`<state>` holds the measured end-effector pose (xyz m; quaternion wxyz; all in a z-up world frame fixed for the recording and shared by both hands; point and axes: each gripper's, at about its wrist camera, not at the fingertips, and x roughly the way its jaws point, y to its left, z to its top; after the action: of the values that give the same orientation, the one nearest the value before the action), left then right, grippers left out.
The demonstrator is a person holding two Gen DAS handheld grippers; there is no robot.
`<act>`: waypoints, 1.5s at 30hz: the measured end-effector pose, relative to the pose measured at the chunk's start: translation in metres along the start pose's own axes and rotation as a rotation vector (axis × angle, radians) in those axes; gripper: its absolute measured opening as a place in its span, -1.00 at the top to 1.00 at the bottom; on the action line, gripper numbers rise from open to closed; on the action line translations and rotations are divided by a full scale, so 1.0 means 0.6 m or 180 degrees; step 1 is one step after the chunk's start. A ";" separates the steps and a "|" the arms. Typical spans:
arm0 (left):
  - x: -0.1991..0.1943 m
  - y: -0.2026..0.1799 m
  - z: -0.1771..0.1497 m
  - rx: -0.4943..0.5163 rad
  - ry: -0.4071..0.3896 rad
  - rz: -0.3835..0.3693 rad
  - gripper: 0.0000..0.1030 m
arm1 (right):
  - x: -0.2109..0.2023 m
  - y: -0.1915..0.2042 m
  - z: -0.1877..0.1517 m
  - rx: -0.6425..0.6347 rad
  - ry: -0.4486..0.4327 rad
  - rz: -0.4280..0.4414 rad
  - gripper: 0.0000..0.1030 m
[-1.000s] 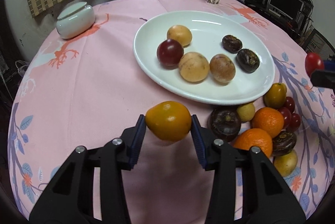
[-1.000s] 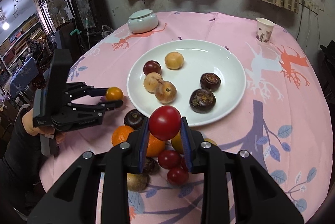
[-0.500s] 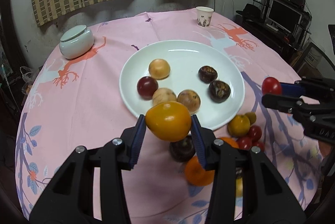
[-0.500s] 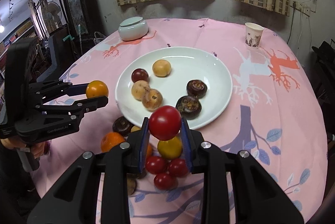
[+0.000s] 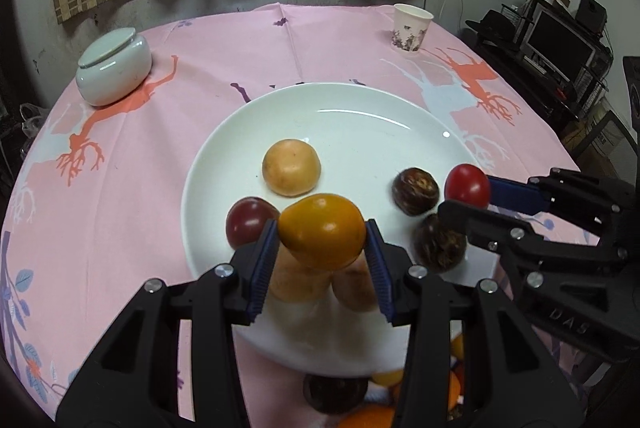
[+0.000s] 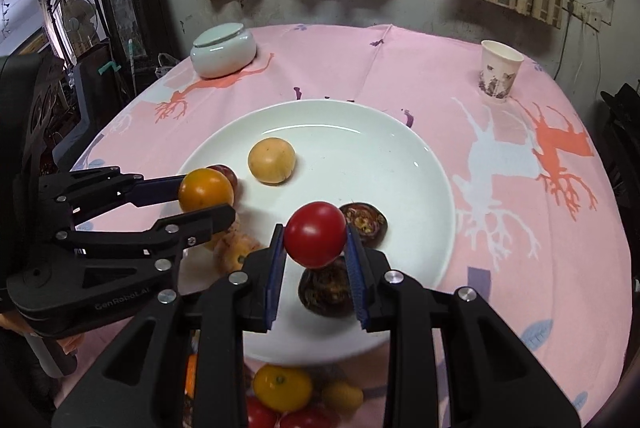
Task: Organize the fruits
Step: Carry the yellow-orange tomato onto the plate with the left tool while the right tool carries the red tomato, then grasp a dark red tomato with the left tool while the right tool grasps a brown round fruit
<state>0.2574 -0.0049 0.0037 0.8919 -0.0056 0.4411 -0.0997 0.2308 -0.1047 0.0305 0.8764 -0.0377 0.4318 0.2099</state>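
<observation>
We're gripping an orange fruit (image 5: 322,231) in our left gripper (image 5: 322,256), blue pads pressing both its sides, holding it above the near-left part of the white plate (image 5: 360,107). Our right gripper (image 6: 315,260) is clamping a red tomato (image 6: 315,232), fingers narrow & tight on it, hanging over the plate's near-right part.

On the plate we're seeing a tan round fruit (image 5: 291,167) near the middle, a dark red plum (image 5: 247,220) just left of the orange fruit, 2 dark brown fruits (image 5: 415,191) on the right side, & a couple of tan ones partly hidden under the left gripper.

More loose fruit (image 6: 282,387) is lying on the pink tablecloth (image 5: 140,155) just past the plate's near rim, w/ yellow, orange & red pieces showing. A lidded ceramic jar (image 5: 114,65) is sitting far left, a paper cup (image 5: 412,27) far right.
</observation>
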 end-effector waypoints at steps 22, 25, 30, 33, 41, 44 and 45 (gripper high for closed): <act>-0.085 0.022 0.005 -0.0171 -0.0230 0.0182 -0.63 | -0.099 -0.023 -0.059 0.0275 -0.0107 0.0060 -0.19; -0.115 0.031 -0.010 -0.0177 -0.0293 0.0208 -0.68 | -0.135 -0.019 -0.084 0.0319 -0.0138 0.0064 -0.19; -0.166 0.077 -0.038 -0.0321 -0.0367 0.0212 -0.72 | -0.170 -0.011 -0.122 0.0405 -0.0136 0.0145 -0.22; -0.199 0.111 -0.053 -0.0447 -0.0432 0.0208 -0.78 | -0.176 -0.002 -0.142 0.0421 -0.0134 0.0203 -0.23; -0.277 0.168 -0.143 -0.0436 -0.0464 0.0491 -0.80 | -0.186 0.041 -0.186 0.0306 -0.0082 0.0407 -0.23; -0.298 0.175 -0.203 -0.0385 -0.0445 0.0652 -0.80 | -0.196 0.057 -0.203 0.0206 -0.0134 0.0412 -0.23; -0.301 0.175 -0.225 -0.0378 -0.0414 0.0754 -0.80 | -0.198 0.060 -0.207 0.0186 -0.0139 0.0394 -0.23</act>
<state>0.0622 0.1417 0.0529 0.9222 -0.0127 0.3850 0.0332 0.0605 -0.1427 0.0486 0.8717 0.0193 0.4201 0.2517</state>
